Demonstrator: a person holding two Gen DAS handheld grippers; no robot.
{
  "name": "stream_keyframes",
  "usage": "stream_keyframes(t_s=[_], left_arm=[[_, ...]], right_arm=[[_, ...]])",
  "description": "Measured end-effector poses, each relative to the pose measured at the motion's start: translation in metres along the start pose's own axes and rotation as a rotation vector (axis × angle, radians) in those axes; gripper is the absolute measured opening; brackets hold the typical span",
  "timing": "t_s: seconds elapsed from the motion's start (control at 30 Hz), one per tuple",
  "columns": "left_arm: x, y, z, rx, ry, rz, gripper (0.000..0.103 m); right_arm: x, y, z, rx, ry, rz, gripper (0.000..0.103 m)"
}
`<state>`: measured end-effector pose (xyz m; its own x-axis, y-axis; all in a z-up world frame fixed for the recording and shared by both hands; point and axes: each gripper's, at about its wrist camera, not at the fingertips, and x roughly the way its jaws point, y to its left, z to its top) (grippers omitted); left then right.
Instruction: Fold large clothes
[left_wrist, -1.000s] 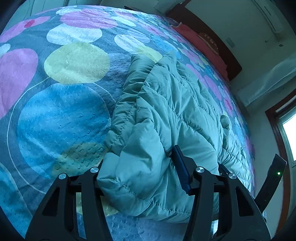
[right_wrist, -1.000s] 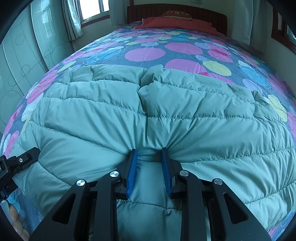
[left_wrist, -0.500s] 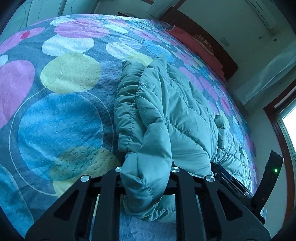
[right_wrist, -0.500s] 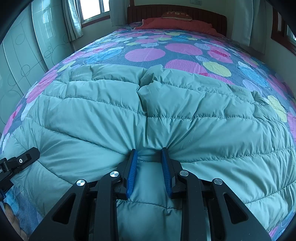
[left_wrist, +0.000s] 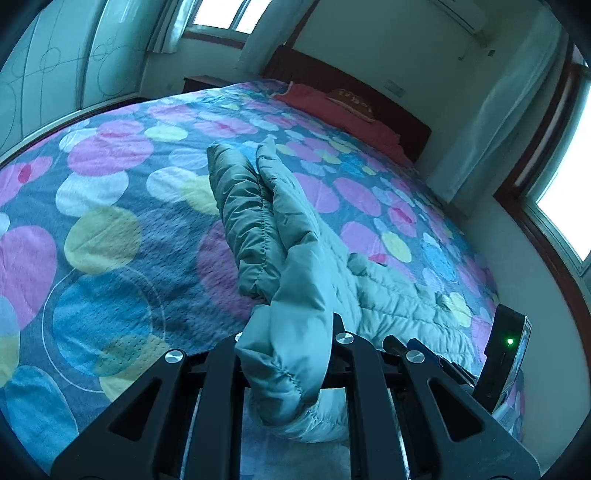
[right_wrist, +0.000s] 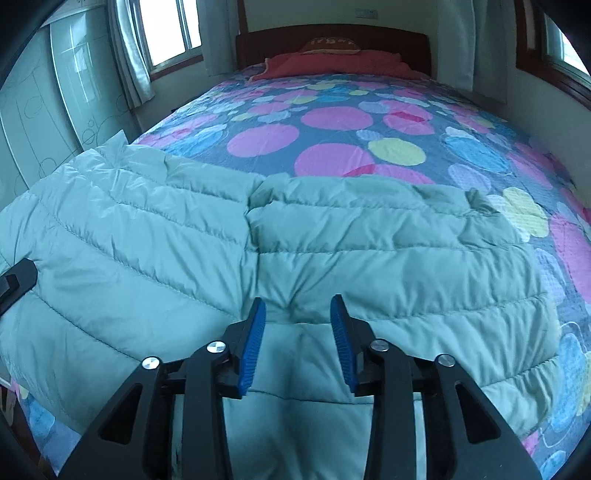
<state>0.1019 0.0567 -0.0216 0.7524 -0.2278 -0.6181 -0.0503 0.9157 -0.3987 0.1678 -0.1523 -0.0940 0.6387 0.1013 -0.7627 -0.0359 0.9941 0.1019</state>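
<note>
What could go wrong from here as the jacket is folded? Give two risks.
1. The left claw pinches only a puffy edge of the jacket; slick, bulky fabric might slip out mid-lift.
2. The right claw has just been opening, pads clear of the jacket, so nothing anchors the middle; the whole jacket may drag across the bedspread.

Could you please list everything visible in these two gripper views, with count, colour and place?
Puffer jacket: one, pale green, spread across the near end of the bed, one edge lifted.
Bedspread: one, grey-blue with pink, yellow and blue circles, covering the bed.
Pillow: one, red, at the headboard.
Headboard: one, dark wood, against the far wall.
Windows: at least two, bright, with pale curtains.
Left gripper: black, shut on the jacket's edge.
Right gripper: black with blue pads, just opened, over the jacket.
</note>
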Motion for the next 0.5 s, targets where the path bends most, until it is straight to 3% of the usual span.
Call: stream_keyframes(t_s=[0.23, 0.5], left_arm=[[-0.001, -0.085, -0.004, 0.165, -0.009, -0.071, 0.011], [0.036, -0.164, -0.048, 0.319, 0.080, -0.105, 0.011]], right_arm=[[-0.040, -0.071, -0.006, 0.070, -0.040, -0.077, 0.044], [-0.060, -0.164, -0.032, 0.184, -0.018, -0.190, 0.044]])
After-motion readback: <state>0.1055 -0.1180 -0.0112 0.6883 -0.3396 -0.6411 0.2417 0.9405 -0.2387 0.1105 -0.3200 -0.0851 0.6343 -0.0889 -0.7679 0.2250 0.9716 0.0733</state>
